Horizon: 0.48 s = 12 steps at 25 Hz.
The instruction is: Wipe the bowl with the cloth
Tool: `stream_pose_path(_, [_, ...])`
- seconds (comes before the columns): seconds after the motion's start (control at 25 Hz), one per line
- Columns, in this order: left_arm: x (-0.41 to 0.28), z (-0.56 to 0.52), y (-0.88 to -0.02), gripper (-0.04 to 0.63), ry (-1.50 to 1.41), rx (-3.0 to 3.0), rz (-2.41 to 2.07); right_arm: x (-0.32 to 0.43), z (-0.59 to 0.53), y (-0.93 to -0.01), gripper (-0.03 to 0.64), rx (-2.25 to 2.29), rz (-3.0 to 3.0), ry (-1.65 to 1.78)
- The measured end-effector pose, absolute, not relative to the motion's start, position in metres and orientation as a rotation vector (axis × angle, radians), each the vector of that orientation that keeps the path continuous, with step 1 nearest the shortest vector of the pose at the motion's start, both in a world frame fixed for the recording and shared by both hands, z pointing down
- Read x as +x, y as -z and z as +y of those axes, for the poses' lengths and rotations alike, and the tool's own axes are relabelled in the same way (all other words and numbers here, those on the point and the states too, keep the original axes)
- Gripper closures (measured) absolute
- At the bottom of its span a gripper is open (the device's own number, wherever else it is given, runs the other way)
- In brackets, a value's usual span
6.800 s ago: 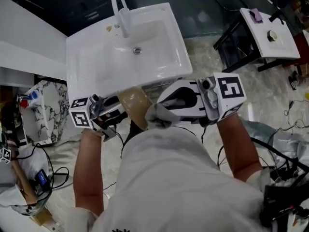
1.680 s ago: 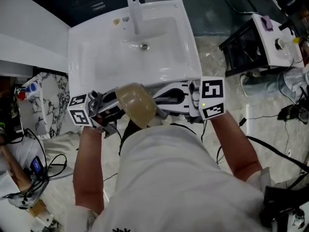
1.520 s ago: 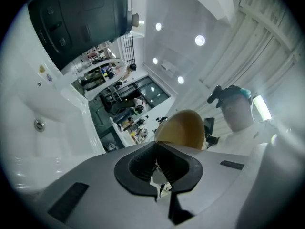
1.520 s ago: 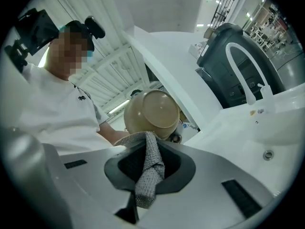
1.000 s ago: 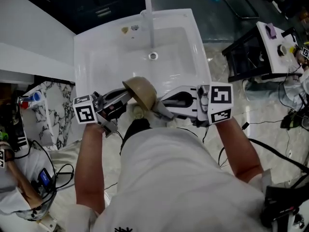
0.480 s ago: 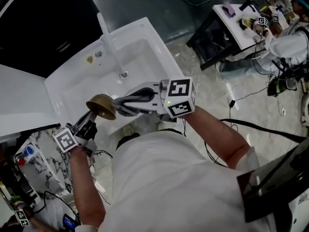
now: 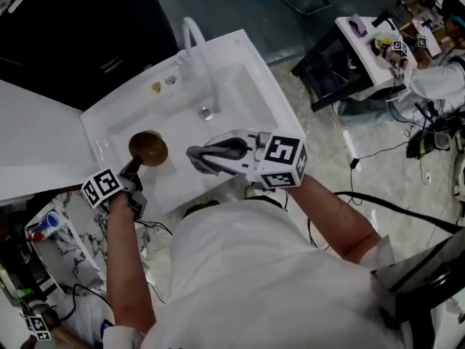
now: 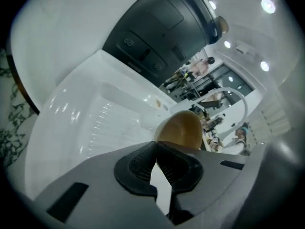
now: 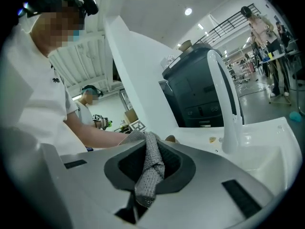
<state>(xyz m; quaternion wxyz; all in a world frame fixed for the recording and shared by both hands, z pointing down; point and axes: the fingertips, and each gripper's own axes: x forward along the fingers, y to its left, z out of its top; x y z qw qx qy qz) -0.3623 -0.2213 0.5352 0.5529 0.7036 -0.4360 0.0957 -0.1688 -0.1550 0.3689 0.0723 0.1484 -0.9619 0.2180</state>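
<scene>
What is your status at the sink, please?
Left gripper shut on bowl rim, over the sink drainboard. Right gripper shut on cloth, apart from bowl. Nothing between them; faucet stands behind.

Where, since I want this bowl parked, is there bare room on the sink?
Bare: the drainboard around the bowl, left of the basin, and the basin around the drain. Crowded: the back ledge by the faucet, with small bits, and the front edge, where the right tool holds the cloth.
</scene>
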Motion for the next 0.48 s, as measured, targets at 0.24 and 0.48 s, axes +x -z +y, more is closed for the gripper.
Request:
stream_pose_path(0.24, [-0.398,-0.248,-0.563,0.578,-0.296,1.530,-1.135,-0.180,-0.157,-0.378,0.581,0.545,-2.849,-0.625])
stream_pose_path(0.48, [-0.419,-0.267,-0.589,0.578,-0.291,1.391,-1.184,-0.182,-0.154,-0.383,0.581,0.610,-2.825,-0.630])
